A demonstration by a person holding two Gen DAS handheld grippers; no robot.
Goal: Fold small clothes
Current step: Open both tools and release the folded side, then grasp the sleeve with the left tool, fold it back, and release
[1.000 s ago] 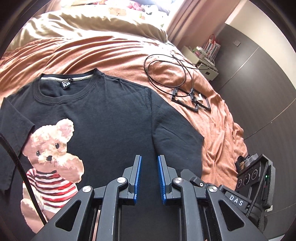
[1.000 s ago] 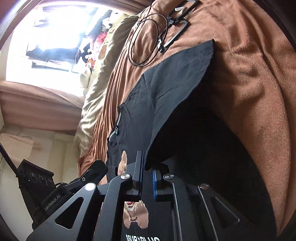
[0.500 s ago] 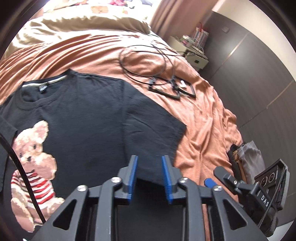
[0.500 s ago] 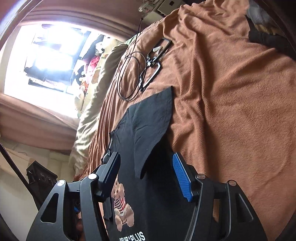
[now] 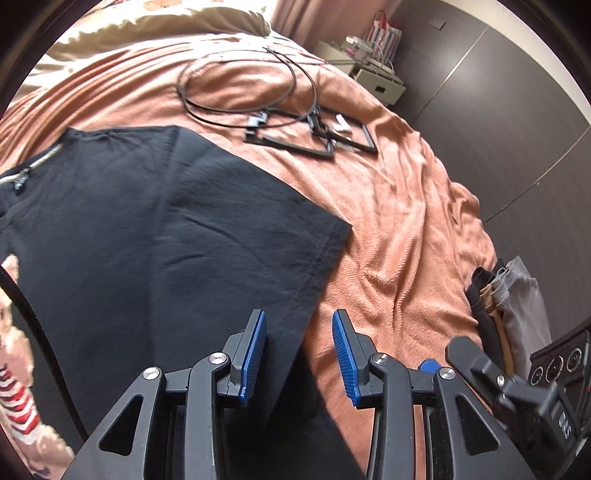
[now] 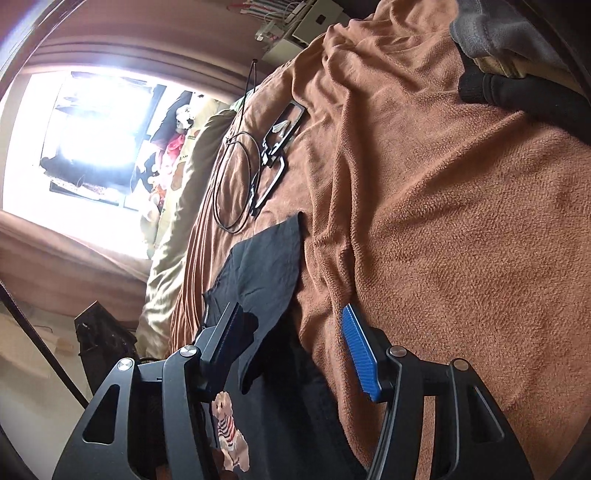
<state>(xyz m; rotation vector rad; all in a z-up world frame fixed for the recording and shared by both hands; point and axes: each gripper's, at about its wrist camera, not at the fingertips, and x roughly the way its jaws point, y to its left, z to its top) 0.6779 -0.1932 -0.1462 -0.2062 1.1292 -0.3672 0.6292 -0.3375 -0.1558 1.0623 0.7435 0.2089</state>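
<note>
Left wrist view. Black T-shirt (image 5: 155, 229) spread flat over the left and centre of the frame, on an orange-brown blanket (image 5: 399, 229). Short sleeve (image 5: 273, 236) reaching toward mid-frame, its stitched hem running down and left to the lower centre. Neckline with a pale inner band and small label at the far left edge (image 5: 22, 173). Part of a teddy-bear print (image 5: 14, 376) with red and white stripes at the lower left edge. Cloth smooth, only faint creases near the shoulder seam. Left gripper (image 5: 299, 354) at bottom centre, blue pads (image 5: 255, 354) parted by a wide gap, holding nothing; left pad over the sleeve hem, right pad over bare blanket. Black coiled cable (image 5: 236, 81) and two black square frames (image 5: 317, 136) in the upper centre, well apart from the shirt. Folded clothes (image 5: 506, 306) stacked at the right edge. Beige pillow (image 5: 155, 29) along the top.

Right wrist view, tilted sideways. Same T-shirt (image 6: 280, 406) in the lower centre, sleeve (image 6: 269, 273) pointing up toward mid-frame, its edge lifted a little and casting a shadow. Bear print (image 6: 229, 428) small at the bottom, between the gripper arms. Right gripper (image 6: 295, 354) low in the frame, jaws spread wide and empty; left finger dark and overlapping the shirt, blue pad (image 6: 360, 358) on the right over the blanket (image 6: 461, 240). Cable (image 6: 236, 184) and frames (image 6: 277, 147) above centre. Bright window (image 6: 92, 136) in the upper left. Dark and grey clothes (image 6: 517, 74) in the upper right corner.
</note>
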